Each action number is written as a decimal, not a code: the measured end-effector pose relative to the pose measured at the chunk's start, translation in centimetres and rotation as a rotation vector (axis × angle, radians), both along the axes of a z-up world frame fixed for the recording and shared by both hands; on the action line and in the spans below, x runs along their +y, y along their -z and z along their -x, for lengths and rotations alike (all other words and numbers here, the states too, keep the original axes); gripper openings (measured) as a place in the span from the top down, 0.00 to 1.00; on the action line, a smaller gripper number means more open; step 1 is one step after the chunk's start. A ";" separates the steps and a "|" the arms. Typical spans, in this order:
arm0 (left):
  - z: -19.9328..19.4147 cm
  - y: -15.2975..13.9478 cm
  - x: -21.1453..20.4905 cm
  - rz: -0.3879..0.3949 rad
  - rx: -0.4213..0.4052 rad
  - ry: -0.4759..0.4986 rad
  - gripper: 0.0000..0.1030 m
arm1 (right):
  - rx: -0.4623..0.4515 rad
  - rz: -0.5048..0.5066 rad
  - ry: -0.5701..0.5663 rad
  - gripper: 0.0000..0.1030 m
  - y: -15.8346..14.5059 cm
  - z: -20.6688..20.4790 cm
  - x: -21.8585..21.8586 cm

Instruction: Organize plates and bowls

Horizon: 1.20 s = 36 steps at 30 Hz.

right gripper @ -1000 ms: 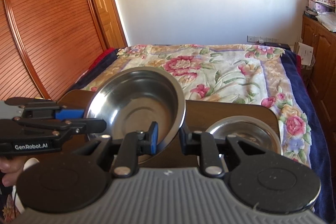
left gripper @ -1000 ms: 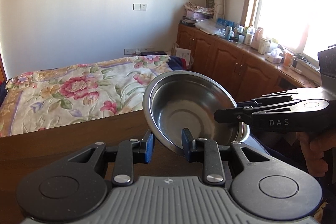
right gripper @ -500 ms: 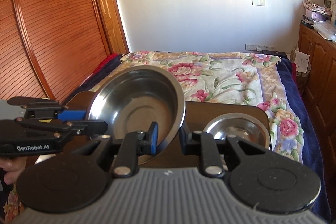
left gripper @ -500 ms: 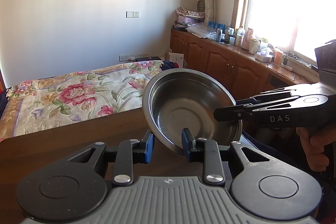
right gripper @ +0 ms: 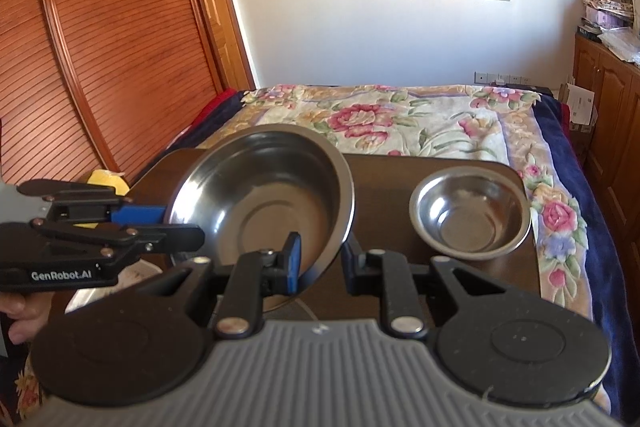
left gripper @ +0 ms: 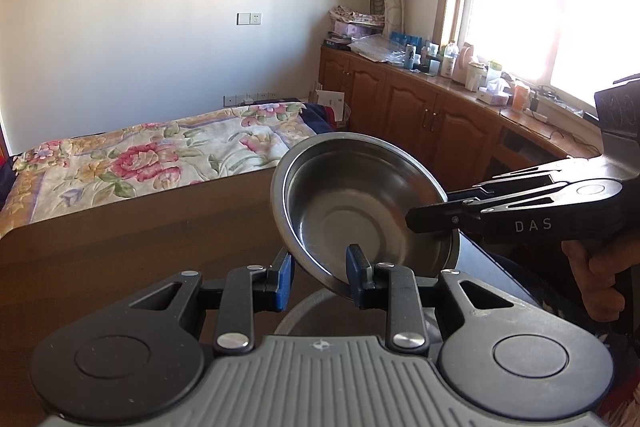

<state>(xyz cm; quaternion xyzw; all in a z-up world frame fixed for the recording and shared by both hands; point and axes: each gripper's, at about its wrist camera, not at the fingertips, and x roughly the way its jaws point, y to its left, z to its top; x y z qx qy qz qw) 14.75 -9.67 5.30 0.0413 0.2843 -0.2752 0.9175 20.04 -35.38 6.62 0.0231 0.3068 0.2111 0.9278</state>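
Observation:
A large steel bowl (left gripper: 360, 203) (right gripper: 268, 195) hangs tilted in the air above the brown table (left gripper: 140, 239). My left gripper (left gripper: 320, 277) and my right gripper (right gripper: 320, 259) each clamp its rim from opposite sides. In the left wrist view the right gripper's fingers (left gripper: 440, 215) reach over the bowl's right rim. In the right wrist view the left gripper's fingers (right gripper: 160, 235) hold its left rim. A smaller steel bowl (right gripper: 470, 213) rests on the table at the right. A pale plate (left gripper: 304, 315) (right gripper: 136, 277) lies under the held bowl, mostly hidden.
A yellow object (right gripper: 106, 181) sits at the table's left edge. A bed with a floral cover (right gripper: 400, 123) lies beyond the table. Wooden cabinets (left gripper: 420, 115) with bottles line the window wall. A slatted wooden door (right gripper: 100, 47) stands at the left.
Both grippers have lifted the large bowl higher and tilted back. The small bowl and the plate below have come more into view.

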 end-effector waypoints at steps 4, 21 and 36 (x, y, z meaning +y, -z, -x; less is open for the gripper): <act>1.1 0.8 0.1 -0.009 0.008 0.008 0.70 | -0.005 0.001 -0.006 0.77 0.2 1.2 0.2; 3.1 3.8 1.5 -0.021 0.049 0.011 0.70 | 0.022 -0.006 -0.029 0.77 3.0 4.0 1.2; 3.5 5.9 1.5 -0.048 0.078 0.010 0.70 | 0.034 0.029 -0.038 0.77 4.5 4.7 1.9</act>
